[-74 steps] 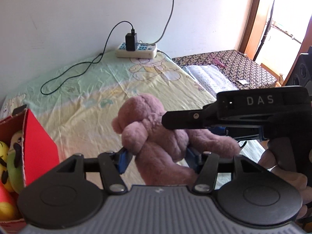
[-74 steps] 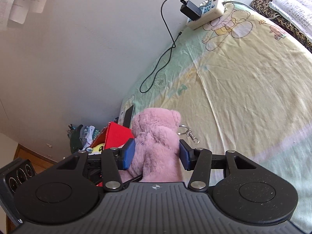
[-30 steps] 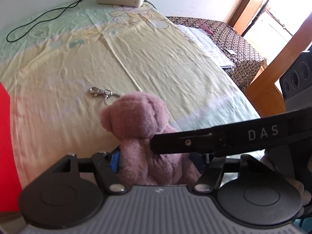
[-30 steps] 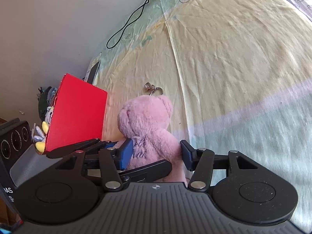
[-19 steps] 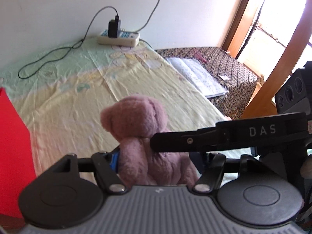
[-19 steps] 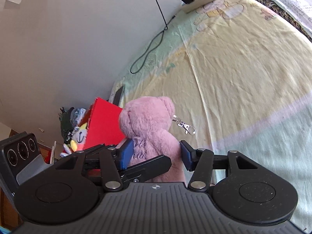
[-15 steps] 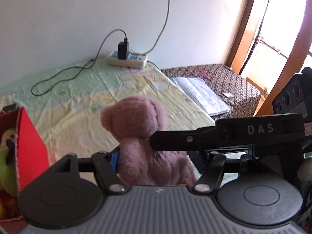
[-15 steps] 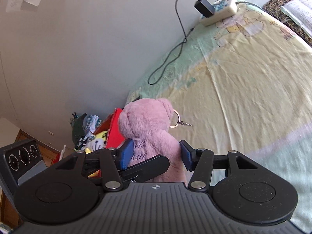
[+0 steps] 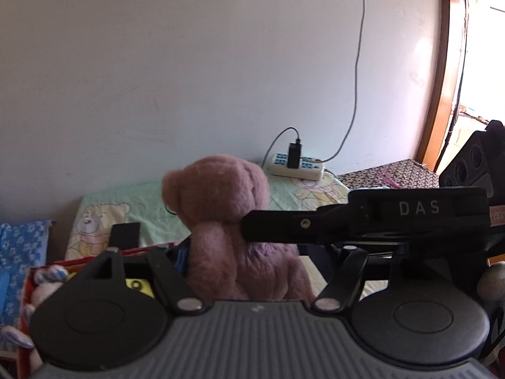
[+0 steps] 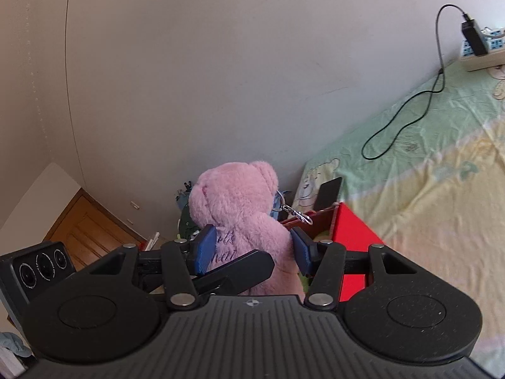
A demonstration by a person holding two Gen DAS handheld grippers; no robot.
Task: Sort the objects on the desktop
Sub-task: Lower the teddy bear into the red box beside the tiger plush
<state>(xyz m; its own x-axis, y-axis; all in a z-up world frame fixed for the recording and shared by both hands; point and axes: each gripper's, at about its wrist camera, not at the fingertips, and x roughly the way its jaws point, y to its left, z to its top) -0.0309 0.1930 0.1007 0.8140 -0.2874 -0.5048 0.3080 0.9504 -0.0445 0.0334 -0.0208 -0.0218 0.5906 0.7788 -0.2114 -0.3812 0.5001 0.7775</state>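
A pink teddy bear hangs in the air, gripped from two sides. My left gripper has the bear's body between its jaws; its left blue pad touches the fur while the jaws are opening, and the other pad is hidden. My right gripper is shut on the pink teddy bear, both blue pads pressing its sides. Its black finger marked DAS crosses the left wrist view. A metal key clip dangles from the bear. Just below and behind it stands an open red box holding soft toys.
A bed with a pale yellow-green cartoon sheet stretches right. A black phone lies by the box's far side. A power strip with a plugged charger sits against the wall. A blue flowered cloth lies at far left.
Both grippers have lifted the bear off the sheet and swung it left, so it now hangs above the red box. The views tilted up toward the wall.
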